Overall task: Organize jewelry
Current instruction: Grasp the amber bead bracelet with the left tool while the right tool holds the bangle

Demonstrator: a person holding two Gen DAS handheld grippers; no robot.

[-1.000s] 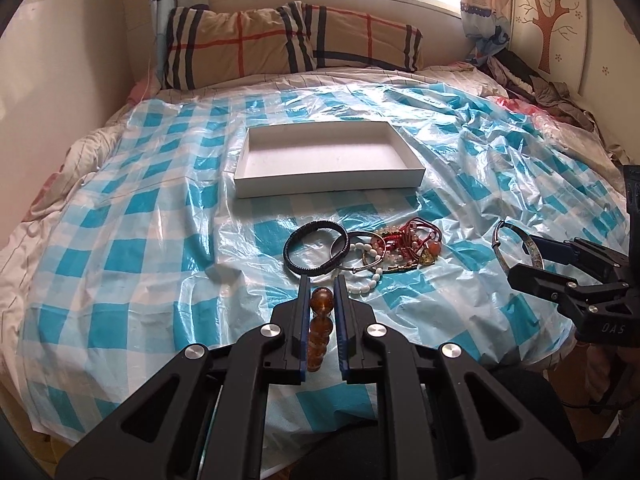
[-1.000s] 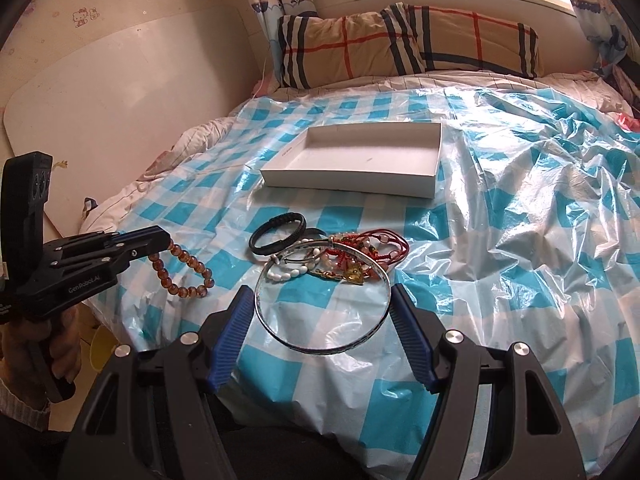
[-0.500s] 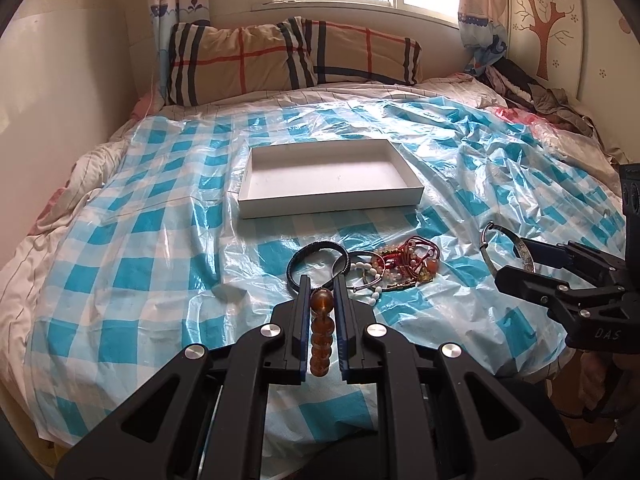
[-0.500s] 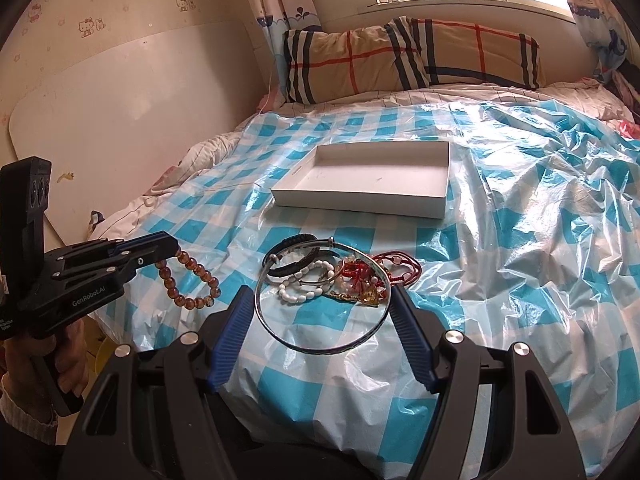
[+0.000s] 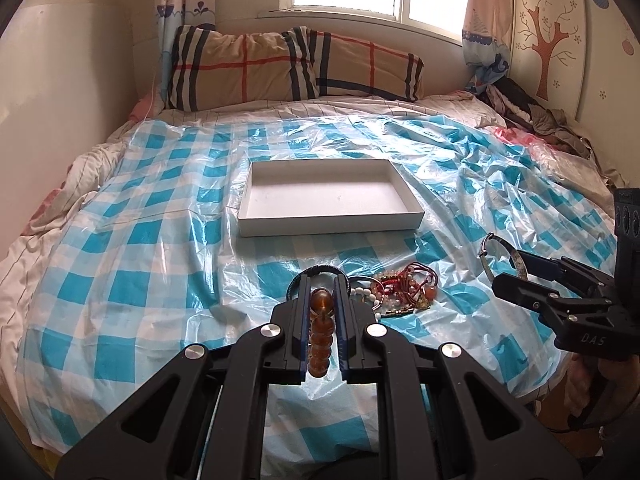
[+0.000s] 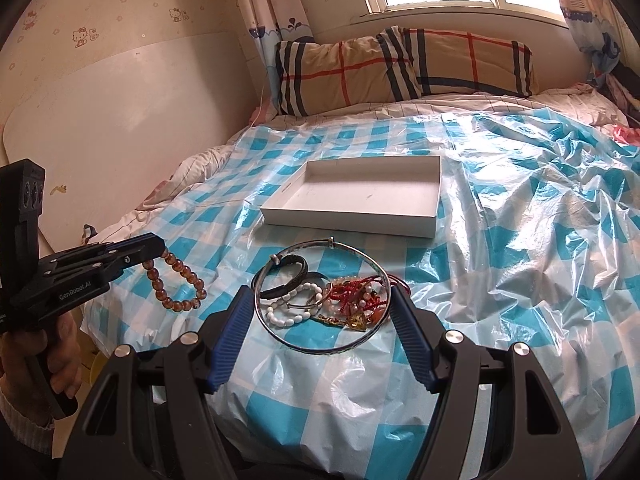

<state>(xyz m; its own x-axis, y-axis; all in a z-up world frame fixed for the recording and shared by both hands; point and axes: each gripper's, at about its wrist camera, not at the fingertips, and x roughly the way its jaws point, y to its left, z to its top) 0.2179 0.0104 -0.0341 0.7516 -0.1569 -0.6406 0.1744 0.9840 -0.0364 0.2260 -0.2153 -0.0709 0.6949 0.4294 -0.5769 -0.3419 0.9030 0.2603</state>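
**Box sits straight ahead of both tongs**

Left tongs (image 5: 323,298) pinch the brown bead bracelet (image 6: 176,280), and its beads hang down in a loop. Right tongs (image 6: 322,308) hold the big silver bangle (image 6: 320,296) by its two sides, lying almost flat.

The white box (image 5: 332,226) is on the bed, past the pile of bracelets (image 5: 394,292). It has nothing in it. Its long side runs left to right. Both tongs are up in the air, on the near side of the pile. The box looks about as far from each, so I think either one could drop its piece in first.
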